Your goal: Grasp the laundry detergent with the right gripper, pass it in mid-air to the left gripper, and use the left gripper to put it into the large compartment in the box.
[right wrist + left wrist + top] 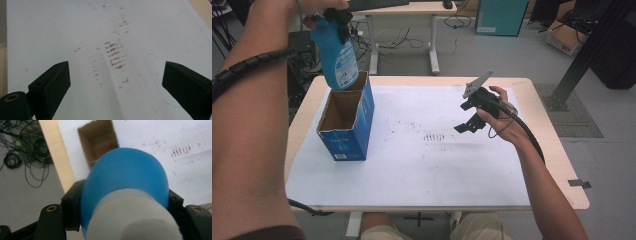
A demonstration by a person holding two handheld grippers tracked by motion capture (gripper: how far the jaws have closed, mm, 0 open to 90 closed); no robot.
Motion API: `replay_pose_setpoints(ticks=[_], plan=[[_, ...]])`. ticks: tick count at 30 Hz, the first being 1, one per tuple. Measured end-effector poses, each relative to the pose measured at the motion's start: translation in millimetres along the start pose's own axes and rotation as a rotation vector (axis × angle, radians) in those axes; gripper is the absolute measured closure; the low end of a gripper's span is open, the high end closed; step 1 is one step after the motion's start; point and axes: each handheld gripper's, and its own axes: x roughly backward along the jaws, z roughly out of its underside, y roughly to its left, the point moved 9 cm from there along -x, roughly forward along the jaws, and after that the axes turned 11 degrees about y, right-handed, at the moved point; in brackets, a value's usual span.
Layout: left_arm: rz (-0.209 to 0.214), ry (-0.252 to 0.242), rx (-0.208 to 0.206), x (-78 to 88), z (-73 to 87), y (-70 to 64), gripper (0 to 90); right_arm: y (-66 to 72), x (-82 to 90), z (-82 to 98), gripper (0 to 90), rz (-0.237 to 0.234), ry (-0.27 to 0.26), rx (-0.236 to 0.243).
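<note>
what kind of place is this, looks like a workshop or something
Probably a lab or office workspace set up for recording. A light wooden table with a white mat stands on a grey floor, a second desk holds a keyboard, and loose black cables and a cardboard box lie around.

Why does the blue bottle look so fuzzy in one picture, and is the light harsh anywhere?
In the left gripper view the bottle sits too near the lens, so its white cap blurs while the box below stays sharper. The high view is evenly lit with soft shadows. The right gripper view shows the mat sharp and glare-free.
</note>
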Motion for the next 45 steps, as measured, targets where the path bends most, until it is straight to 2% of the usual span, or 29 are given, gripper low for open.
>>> replay_pose_setpoints(ticks=[1, 4, 5, 6, 10, 14, 18, 24, 30, 34, 38, 41, 45], plan=[[-0.003, 0.002, 0.014, 0.4, 0.6, 2.9, 35.4, -0.3, 0.4, 1.0, 8.2, 0.005, 0.005, -0.009], [0.007, -0.001, 0.075, -1.2, 0.6, 9.9, 35.4, -3.9, 3.3, 2.7, 8.2, 0.016, 0.002, 0.012], [0.01, -0.002, 0.094, -3.5, 0.2, 11.9, 35.5, -3.8, 3.9, 2.8, 8.2, 0.019, 0.0, -0.001], [0.013, 0.0, 0.106, -5.1, 0.1, 12.8, 35.5, -4.7, 4.5, 3.7, 8.2, 0.022, 0.004, 0.014], [0.031, 0.009, 0.164, -14.1, -0.9, 16.3, 35.5, -4.4, 4.9, 4.1, 8.0, 0.029, -0.003, 0.005], [0.035, 0.024, 0.204, -22.8, -1.3, 19.5, 35.5, -6.0, 4.1, 6.1, 7.9, 0.033, -0.005, 0.0], [0.037, 0.028, 0.226, -30.8, -0.5, 23.1, 35.5, -7.6, 4.6, 8.1, 7.8, 0.034, -0.009, -0.001], [0.073, 0.032, 0.25, -42.8, 2.3, 22.7, 35.6, -8.7, 5.8, 9.8, 7.8, 0.037, -0.011, 0.001], [0.069, 0.031, 0.263, -50.6, 6.1, 24.2, 35.6, -7.9, 7.8, 10.4, 7.8, 0.041, -0.01, 0.015], [0.083, 0.023, 0.279, -57.8, 8.3, 24.8, 35.5, -6.2, 8.4, 9.6, 7.8, 0.046, -0.019, 0.01], [0.09, 0.022, 0.295, -67.4, 10.3, 25.0, 35.5, -6.0, 9.2, 11.7, 7.7, 0.05, -0.017, 0.021], [0.084, 0.024, 0.296, -75.5, 10.8, 24.3, 35.5, -5.1, 10.9, 12.5, 7.5, 0.049, -0.025, 0.011], [0.106, 0.029, 0.31, -89.4, 11.0, 21.6, 35.6, -3.6, 12.8, 13.1, 7.5, 0.054, -0.024, 0.006]])
